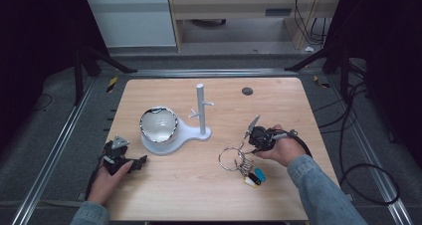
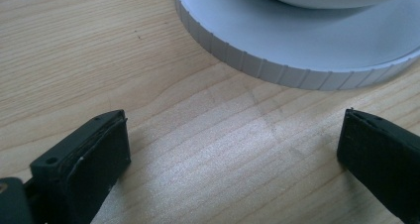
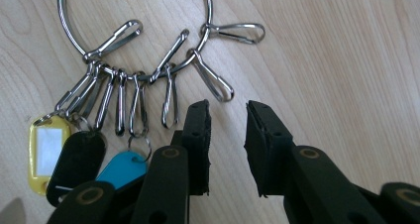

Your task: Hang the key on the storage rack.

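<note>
The key ring lies flat on the tabletop, right of centre and near the person, its clips and 3 tags — yellow, black, blue — fanned toward the near edge. The right hand-held gripper hangs just beside it with a narrow gap between its jaws and nothing in that gap; the pads sit close to the clips, probably lined up to pinch 1 of them or the ring's wire. The left hand-held gripper rests low at the left with jaws wide and empty, facing the ribbed base of the white stand, which carries a bowl and an upright post with pegs — likely where the ring is meant to hang.
</note>
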